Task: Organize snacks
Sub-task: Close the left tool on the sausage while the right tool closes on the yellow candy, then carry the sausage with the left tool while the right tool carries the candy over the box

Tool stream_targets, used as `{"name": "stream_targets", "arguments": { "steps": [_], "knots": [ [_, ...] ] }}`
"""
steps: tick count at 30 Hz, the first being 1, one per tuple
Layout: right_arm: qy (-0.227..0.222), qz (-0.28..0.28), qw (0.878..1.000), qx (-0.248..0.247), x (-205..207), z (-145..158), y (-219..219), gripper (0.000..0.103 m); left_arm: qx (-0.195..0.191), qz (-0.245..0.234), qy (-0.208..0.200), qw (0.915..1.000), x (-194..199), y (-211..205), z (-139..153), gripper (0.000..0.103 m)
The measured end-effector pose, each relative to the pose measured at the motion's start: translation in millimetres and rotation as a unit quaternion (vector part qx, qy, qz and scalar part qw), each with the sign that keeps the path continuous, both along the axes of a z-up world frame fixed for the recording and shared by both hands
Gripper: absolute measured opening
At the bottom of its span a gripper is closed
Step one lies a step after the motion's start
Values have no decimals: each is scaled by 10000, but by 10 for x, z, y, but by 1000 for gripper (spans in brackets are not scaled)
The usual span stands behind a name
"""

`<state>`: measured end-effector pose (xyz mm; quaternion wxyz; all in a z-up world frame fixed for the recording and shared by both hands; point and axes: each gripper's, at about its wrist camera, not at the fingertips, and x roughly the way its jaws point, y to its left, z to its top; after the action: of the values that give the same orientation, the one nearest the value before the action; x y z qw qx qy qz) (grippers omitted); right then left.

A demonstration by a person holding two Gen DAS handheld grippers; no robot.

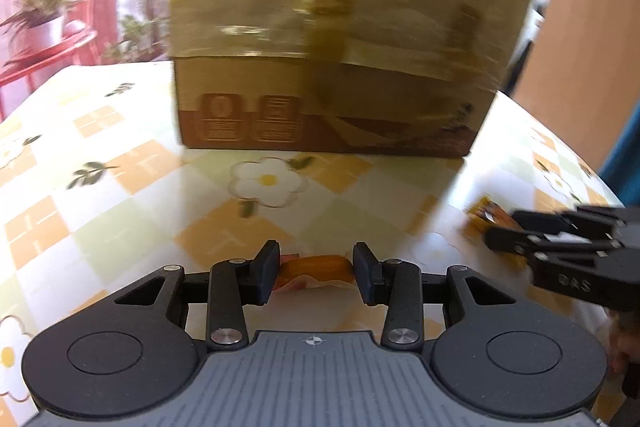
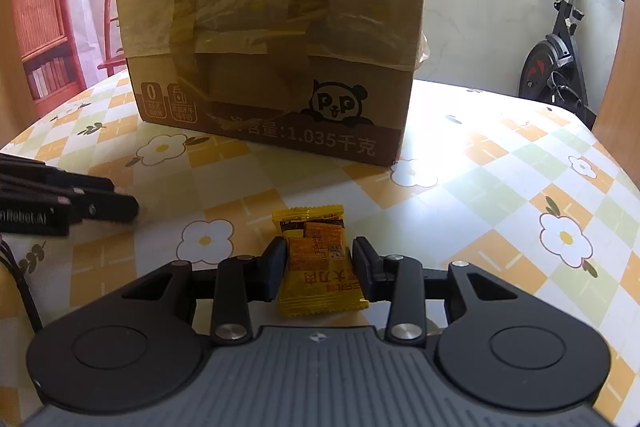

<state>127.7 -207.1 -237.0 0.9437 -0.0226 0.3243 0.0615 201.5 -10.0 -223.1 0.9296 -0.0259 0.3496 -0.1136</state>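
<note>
While the taped cardboard box point(image 2: 272, 39) stands shut well ahead of both sets of fingers, we cannot tell what it holds; its upper half is wrapped in yellowish tape and a panda point(image 2: 338, 101) is printed low on its front. We see our left gripper point(image 1: 316, 269) closed on an orange-wrapped snack point(image 1: 316, 267), the two pads pressing its crumpled ends just above the flowered tablecloth point(image 1: 120, 187). Our right gripper point(image 2: 320, 267) is clamped on a yellow snack packet point(image 2: 316, 259), one pad against each long edge, with the packet's far end reaching past the fingertips towards the box and its near end lying back between the fingers. From the left wrist view, the right gripper sits off to the right of our left fingers with a bit of the yellow packet showing at its tips; from the right wrist view, the left gripper's dark fingers point(image 2: 100, 203) lie off to the left, near the tablecloth.
</note>
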Motion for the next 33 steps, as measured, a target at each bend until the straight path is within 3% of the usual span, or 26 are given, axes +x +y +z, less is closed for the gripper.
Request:
{"name": "stream_targets", "arguments": {
  "steps": [5,10,22,27,33],
  "knots": [
    [-9,10,10000,-23,-2,-3,8,39,-285,341,-63,9990,14,207,52,42],
    [-8,7,10000,-20,-1,-3,6,39,-393,180,-388,9983,-55,174,176,42],
    [-64,3,9999,138,-22,81,-23,36,-488,103,-578,9971,-1,226,469,42],
    [-438,59,9983,392,-72,402,-26,36,-514,-116,-934,9942,28,233,845,42],
    [-1254,381,9900,530,-78,1077,41,36,-604,-391,-1572,9849,67,252,1444,43]
  ]
}}
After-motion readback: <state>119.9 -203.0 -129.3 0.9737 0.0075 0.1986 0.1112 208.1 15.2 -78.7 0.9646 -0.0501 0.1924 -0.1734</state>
